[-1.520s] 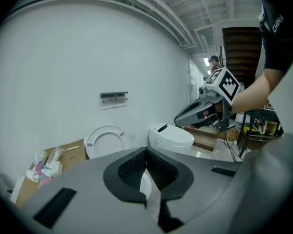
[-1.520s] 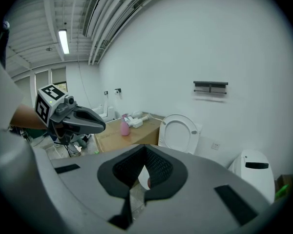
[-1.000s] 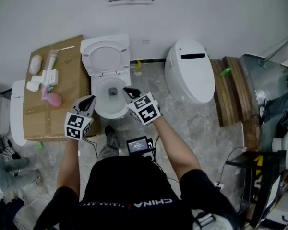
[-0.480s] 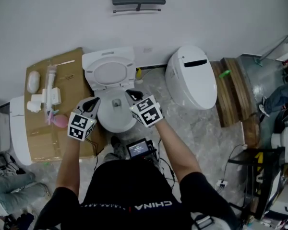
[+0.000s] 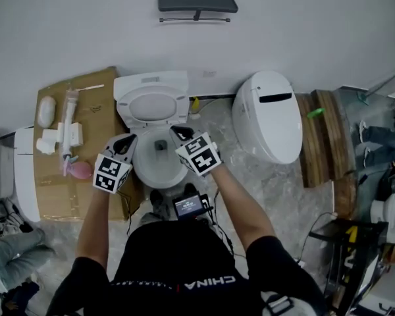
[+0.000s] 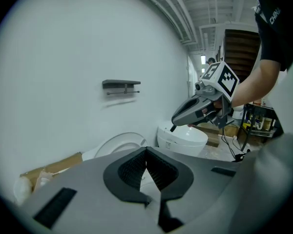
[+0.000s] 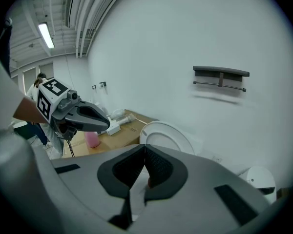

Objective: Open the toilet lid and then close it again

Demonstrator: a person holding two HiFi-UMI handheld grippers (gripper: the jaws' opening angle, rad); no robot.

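The fingers of the left gripper are pressed together with nothing between them. The fingers of the right gripper are closed the same way, also empty. Both pairs point forward and somewhat down, one to each side of the open bowl, which lies between and just below the tips.

Just beyond the tips stands the toilet lid. It is already raised, upright and leaning back toward the wall, with its pale underside facing the fingers. The opening half of the task looks done, so lowering the lid is what is left.

The lid looks like thin, stiff plastic: light, smooth and probably slippery, swinging on a hinge at the back of the bowl. The best place to take it is likely the free top edge, farthest from the hinge. Closed fingers could hook behind that edge and tip it forward, or they could open and pinch the rim. Once past upright it will probably want to drop, so it should be guided down, not let go.

Out past the left fingers a sheet of cardboard carries a pink bottle and some white items. Well off beyond the right fingers sits a second toilet, its lid down. A dark rail is fixed high on the wall ahead.
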